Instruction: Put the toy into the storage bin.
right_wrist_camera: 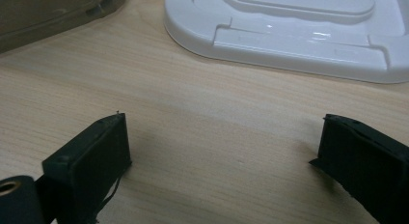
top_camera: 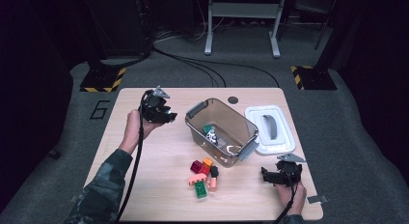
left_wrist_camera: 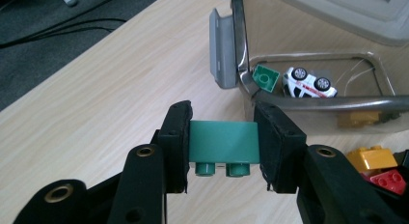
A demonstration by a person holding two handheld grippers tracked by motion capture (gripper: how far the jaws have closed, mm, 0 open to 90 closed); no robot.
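My left gripper (left_wrist_camera: pixel 222 144) is shut on a green toy brick (left_wrist_camera: pixel 223 146), studs facing the camera, held above the table to the left of a clear plastic bin (top_camera: pixel 222 132). In the high view this left gripper (top_camera: pixel 169 116) hangs level with the bin's left end. Inside the bin (left_wrist_camera: pixel 318 104) lie a small green brick (left_wrist_camera: pixel 266 78) and a white toy car (left_wrist_camera: pixel 308 83). My right gripper (right_wrist_camera: pixel 222 151) stands open over bare wood, and in the high view the right gripper (top_camera: pixel 266 175) rests near the table's front right.
A white lid (top_camera: pixel 270 130) lies flat to the right of the bin; the lid (right_wrist_camera: pixel 289 31) is just beyond the right gripper. A cluster of several coloured bricks (top_camera: pixel 203 175) sits in front of the bin. The bin's grey latch flap (left_wrist_camera: pixel 221 55) hangs open.
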